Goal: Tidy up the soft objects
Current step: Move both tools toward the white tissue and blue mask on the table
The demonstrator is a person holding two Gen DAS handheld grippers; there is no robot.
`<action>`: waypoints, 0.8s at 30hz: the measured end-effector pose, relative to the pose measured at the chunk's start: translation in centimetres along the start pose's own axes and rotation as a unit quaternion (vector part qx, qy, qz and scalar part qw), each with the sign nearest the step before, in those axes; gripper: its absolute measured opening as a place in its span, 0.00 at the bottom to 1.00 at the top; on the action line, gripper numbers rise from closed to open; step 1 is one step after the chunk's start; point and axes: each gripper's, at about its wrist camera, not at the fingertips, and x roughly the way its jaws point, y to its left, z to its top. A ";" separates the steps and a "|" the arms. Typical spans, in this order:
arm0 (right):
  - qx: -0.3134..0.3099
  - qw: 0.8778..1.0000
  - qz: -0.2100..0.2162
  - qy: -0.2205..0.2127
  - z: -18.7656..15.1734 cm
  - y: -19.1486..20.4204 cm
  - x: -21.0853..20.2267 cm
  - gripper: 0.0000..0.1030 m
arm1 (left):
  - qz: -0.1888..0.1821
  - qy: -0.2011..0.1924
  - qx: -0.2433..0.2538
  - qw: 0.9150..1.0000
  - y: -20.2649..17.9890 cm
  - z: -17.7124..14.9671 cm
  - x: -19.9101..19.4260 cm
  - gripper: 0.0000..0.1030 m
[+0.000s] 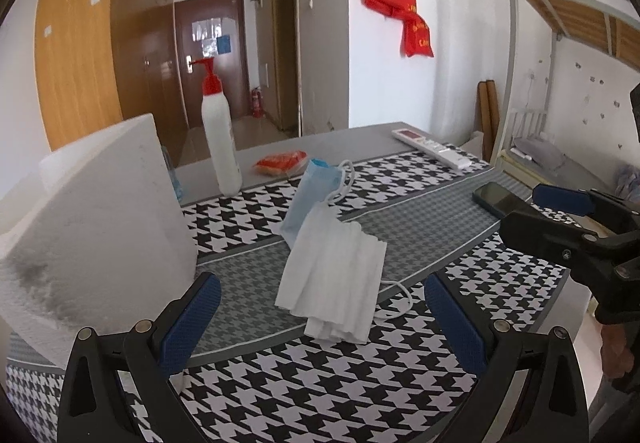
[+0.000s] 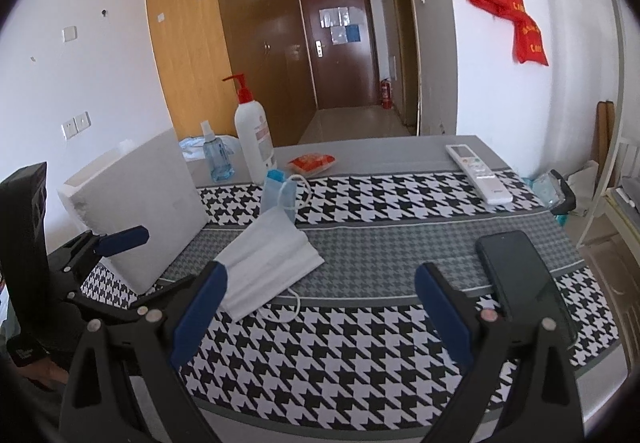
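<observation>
A white face mask (image 1: 334, 281) lies on the houndstooth table cloth (image 1: 320, 375), overlapping a blue face mask (image 1: 310, 199) behind it. Both also show in the right wrist view, white mask (image 2: 268, 257) and blue mask (image 2: 278, 195). My left gripper (image 1: 320, 307) is open and empty, just in front of the white mask. My right gripper (image 2: 320, 295) is open and empty, to the right of the white mask; it shows at the right edge of the left wrist view (image 1: 568, 211). A white foam box (image 1: 96, 231) stands at the left.
A white pump bottle with a red top (image 1: 220, 135), an orange packet (image 1: 282, 162), a remote control (image 1: 430, 147) and a black phone (image 2: 520, 275) are on the table. A blue spray bottle (image 2: 216, 155) stands behind the box. A bunk bed frame (image 1: 560, 23) is at the right.
</observation>
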 end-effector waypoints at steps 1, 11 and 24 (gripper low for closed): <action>0.000 1.000 0.000 0.002 0.0 0.0 0.2 0.94 | 0.001 0.002 0.001 1.000 0.0 0.0 0.2 0.99; 0.001 1.000 0.013 0.025 0.2 -0.6 2.5 0.94 | 0.006 0.030 0.005 1.000 0.1 0.4 2.3 0.99; -0.015 0.998 0.032 0.048 0.9 -0.8 5.0 0.94 | 0.006 0.069 0.020 0.997 -0.5 0.4 5.3 0.99</action>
